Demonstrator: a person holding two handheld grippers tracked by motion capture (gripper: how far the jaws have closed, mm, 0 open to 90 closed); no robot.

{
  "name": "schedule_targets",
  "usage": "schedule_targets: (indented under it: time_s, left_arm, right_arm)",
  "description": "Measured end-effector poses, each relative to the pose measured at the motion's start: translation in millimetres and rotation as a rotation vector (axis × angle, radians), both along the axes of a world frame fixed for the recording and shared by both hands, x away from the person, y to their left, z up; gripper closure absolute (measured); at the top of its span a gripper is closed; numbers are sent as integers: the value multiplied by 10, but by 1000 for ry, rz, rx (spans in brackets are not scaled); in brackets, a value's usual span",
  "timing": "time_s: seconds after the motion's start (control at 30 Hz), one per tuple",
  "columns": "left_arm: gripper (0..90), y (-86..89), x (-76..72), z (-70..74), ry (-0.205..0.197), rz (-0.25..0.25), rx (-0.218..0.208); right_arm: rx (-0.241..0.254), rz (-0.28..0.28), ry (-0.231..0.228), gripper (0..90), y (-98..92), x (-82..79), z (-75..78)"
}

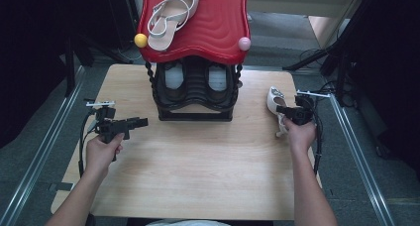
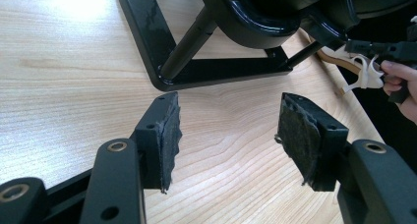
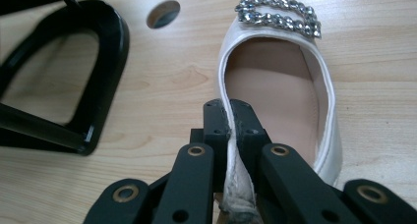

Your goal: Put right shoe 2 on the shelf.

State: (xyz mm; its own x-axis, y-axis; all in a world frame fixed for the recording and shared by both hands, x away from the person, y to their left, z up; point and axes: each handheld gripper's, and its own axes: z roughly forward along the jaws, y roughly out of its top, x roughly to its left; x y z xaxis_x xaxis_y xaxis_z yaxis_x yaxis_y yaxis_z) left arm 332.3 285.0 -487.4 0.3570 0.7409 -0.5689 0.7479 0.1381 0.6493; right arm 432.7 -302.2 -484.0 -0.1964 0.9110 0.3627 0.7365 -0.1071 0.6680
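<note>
Lying at the bench's three o'clock edge: one white heeled shoe, toe pointing toward twelve o'clock. Upper is glossy white; insole is pale pink-beige; a double row of silver rhinestone chain crosses the toe. In the left gripper view its slim white heel and tan sole show just beside the person's fingers.

Right hand-held gripper: jaws pinched tight on the shoe's side wall, one pad inside the shoe, one outside, the white rim squeezed between them.

Left hand-held gripper: at the bench's nine o'clock side, jaws spread apart with nothing between the worn black pads, bare wood beneath.

Black shoe rack: standing at the bench's twelve o'clock, well apart from the held shoe, topped by a red wavy shelf.

Matching white slingback shoe: lying on that red shelf toward its eleven o'clock corner.

Yellow knob and pink knob: one on each front corner of the shelf.
</note>
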Motion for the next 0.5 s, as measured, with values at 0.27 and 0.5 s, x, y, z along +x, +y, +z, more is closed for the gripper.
schedule_targets:
  time_s: [0.27, 0.5]
  left_arm:
    - [418, 1, 1, -1, 0, -2, 2]
    - [418, 6, -3, 4, -2, 0, 1]
  right_arm:
    - [101, 7, -4, 884, -8, -20, 68]
    - [150, 24, -5, 884, 72, -45, 127]
